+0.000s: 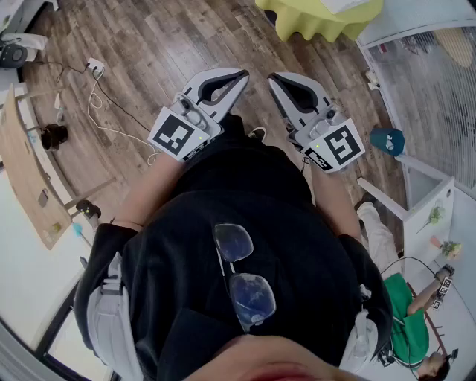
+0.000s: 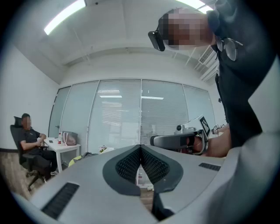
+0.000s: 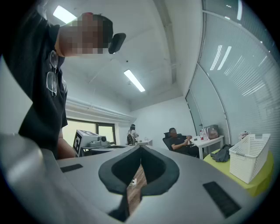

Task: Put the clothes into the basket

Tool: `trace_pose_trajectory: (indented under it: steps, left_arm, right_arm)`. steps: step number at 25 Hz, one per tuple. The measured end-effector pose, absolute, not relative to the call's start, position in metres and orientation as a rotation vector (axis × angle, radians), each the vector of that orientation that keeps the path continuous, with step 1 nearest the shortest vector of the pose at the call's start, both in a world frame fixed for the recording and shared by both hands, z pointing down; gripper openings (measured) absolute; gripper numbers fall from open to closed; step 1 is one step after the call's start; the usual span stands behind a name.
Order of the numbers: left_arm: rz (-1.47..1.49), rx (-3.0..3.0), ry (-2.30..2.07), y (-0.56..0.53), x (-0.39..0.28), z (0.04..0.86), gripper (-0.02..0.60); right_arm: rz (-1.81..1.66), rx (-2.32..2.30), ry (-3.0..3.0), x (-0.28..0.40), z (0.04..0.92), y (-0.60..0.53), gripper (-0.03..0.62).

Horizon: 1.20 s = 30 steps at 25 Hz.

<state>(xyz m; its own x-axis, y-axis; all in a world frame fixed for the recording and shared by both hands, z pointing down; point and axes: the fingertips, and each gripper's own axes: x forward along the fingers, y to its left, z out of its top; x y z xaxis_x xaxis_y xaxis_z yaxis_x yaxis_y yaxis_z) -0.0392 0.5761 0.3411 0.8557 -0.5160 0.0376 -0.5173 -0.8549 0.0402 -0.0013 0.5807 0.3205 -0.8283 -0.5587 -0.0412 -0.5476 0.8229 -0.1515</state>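
Note:
My left gripper (image 1: 242, 74) and right gripper (image 1: 274, 77) are held level side by side at waist height over the wood floor, both shut with nothing between the jaws. In the left gripper view the tips (image 2: 141, 146) meet in front of a glass wall. The right gripper (image 3: 140, 146) likewise shows its tips together. A white slatted basket (image 3: 249, 162) stands on a yellow-green table (image 3: 258, 186) at the right of the right gripper view, with a dark grey garment (image 3: 223, 153) lying beside it. In the head view that table's edge (image 1: 320, 22) shows at the top, well ahead of both grippers.
A person sits on a chair (image 3: 179, 142) by a small white desk (image 3: 212, 141). Cables and a power strip (image 1: 95, 68) lie on the floor at the left, near a wooden board (image 1: 30, 178). A white shelf unit (image 1: 424, 216) and a glass partition stand at the right.

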Motion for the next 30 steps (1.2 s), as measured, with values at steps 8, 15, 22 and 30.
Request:
trace_pose_trajectory:
  steps: [8, 15, 22, 30]
  left_arm:
    - [0.012, 2.973, -0.821, 0.588, -0.032, 0.337, 0.009]
    - [0.005, 2.973, -0.839, 0.591, -0.034, 0.33, 0.009]
    - [0.022, 2.956, -0.869, 0.567, -0.045, 0.335, 0.009]
    - [0.002, 2.915, -0.858, 0.518, -0.087, 0.345, 0.009]
  right_arm:
    - [-0.16, -0.896, 2.94, 0.008, 0.317, 0.59, 0.026]
    - [-0.151, -0.892, 2.942, 0.007, 0.316, 0.594, 0.026]
    - [-0.153, -0.91, 2.977, -0.004, 0.323, 0.571, 0.028]
    - [-0.173, -0.916, 3.02, -0.047, 0.331, 0.52, 0.028]
